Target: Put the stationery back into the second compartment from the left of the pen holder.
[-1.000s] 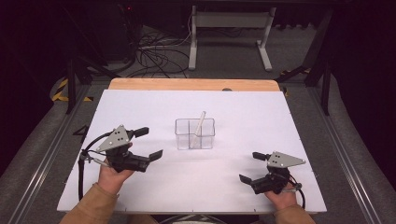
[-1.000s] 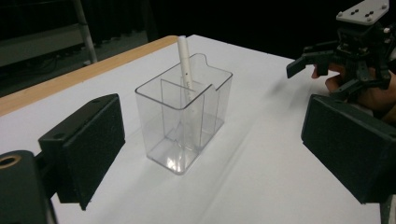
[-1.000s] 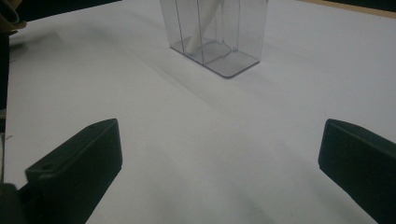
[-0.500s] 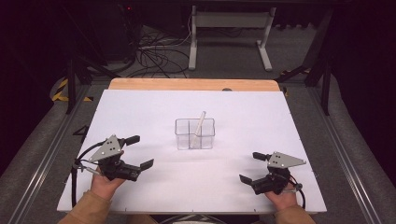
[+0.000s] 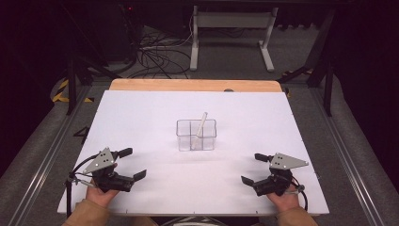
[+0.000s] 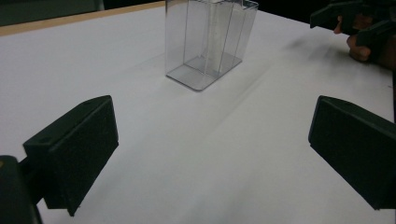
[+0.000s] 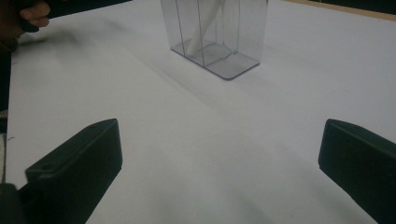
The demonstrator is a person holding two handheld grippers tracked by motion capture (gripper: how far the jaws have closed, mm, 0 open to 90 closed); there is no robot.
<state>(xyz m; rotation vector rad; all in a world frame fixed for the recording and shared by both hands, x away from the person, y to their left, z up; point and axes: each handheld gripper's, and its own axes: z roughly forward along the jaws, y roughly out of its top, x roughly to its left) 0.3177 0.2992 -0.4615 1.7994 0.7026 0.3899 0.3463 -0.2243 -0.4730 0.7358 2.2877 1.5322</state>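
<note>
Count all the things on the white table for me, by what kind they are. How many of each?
Clear plastic box with compartments: 1
White stick leaning in the box: 1
Hand-held black grippers, left gripper and right gripper, both with jaws open and holding nothing: 2
Total: 4

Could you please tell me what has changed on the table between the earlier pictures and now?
The left gripper has drawn back from the clear box toward the table's near edge and sunk lower, its jaws just opening with nothing between them. The right gripper, the box and the white stick leaning inside stayed put.
</note>
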